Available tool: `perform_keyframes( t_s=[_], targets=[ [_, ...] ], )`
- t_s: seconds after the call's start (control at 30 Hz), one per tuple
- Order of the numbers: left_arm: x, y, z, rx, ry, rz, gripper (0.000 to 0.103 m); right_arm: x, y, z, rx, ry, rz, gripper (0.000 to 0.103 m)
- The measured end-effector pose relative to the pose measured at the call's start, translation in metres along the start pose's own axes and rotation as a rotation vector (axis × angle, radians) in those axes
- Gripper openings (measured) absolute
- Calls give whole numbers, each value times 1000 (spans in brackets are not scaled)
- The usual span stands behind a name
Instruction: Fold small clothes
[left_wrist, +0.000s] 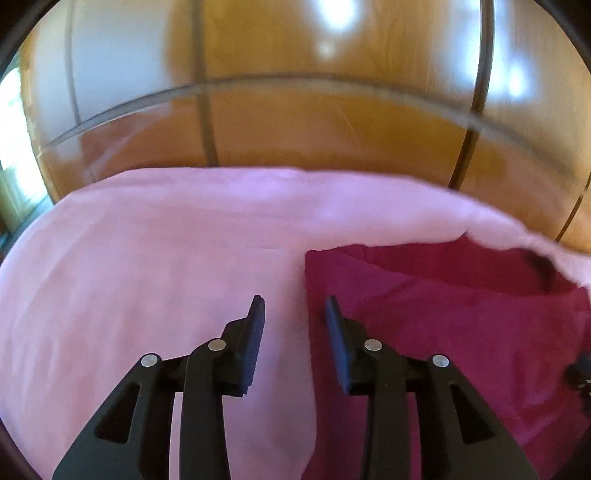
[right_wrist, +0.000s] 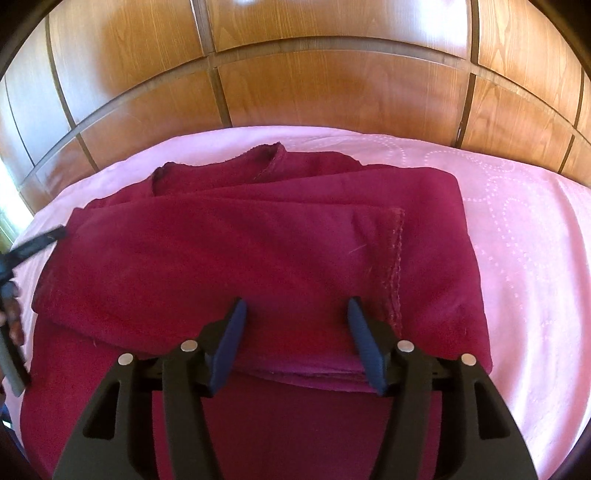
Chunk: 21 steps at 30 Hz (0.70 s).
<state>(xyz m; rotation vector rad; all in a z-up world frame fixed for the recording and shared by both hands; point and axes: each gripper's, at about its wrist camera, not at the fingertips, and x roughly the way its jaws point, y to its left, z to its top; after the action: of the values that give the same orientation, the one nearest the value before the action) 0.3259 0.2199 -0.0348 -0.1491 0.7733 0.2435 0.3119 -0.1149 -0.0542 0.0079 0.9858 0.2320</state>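
Garments: one, a dark red garment (right_wrist: 258, 251) lying on a pink bedspread (right_wrist: 524, 229), folded over itself into several layers.
Grippers: two, each black with two dark fingers; none of the four fingers touches cloth in a way that pinches it.
Left gripper (left_wrist: 294, 314): jaws parted with a clear gap, nothing between them; it hovers over the boundary where the garment's left edge meets the bedspread, one finger over pink, the other over red. The left wrist view is blurred.
Right gripper (right_wrist: 297, 314): jaws spread wide and empty, poised above the near middle of the garment, just over a folded edge.
Garment's look: deep crimson, soft and matte; a stitched hem (right_wrist: 397, 258) runs down the right side of the top layer, and a second stitched edge (right_wrist: 271, 157) curls up at the far end. Stacked fold edges show beneath the right gripper, and a lower layer spreads toward the camera.
Garment's place: centre of the bedspread in the right wrist view; lower right in the left wrist view, where a pink fold overlaps its far corner.
Backdrop: wooden panelling (right_wrist: 332, 85) with dark grooves, behind the bed.
Left edge, right wrist view: the other gripper's dark tip appears at the garment's left corner; contact cannot be told.
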Motion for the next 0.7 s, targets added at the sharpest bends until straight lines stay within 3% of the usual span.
perform_keyframes(
  t_s=[0.17,0.27,0.4,0.5,0.7],
  targets=[
    [-51,-7,-33,55,-13,-166,33,-8,2,-1,22,-17,2,63],
    [-51,-21,-53,101,29,-199,33,-18,7,-7,19,-30,10,63],
    [-17,-33,-67,162,125,-131,33,-19,11,-16,-16,-9,-21,60],
    [-11,-33,-61,146,137,-113,33,-9,12,-16,-37,5,-46,59],
    [-45,-33,-72,117,103,-93,33,-23,11,-21,-5,-12,-24,61]
  ],
)
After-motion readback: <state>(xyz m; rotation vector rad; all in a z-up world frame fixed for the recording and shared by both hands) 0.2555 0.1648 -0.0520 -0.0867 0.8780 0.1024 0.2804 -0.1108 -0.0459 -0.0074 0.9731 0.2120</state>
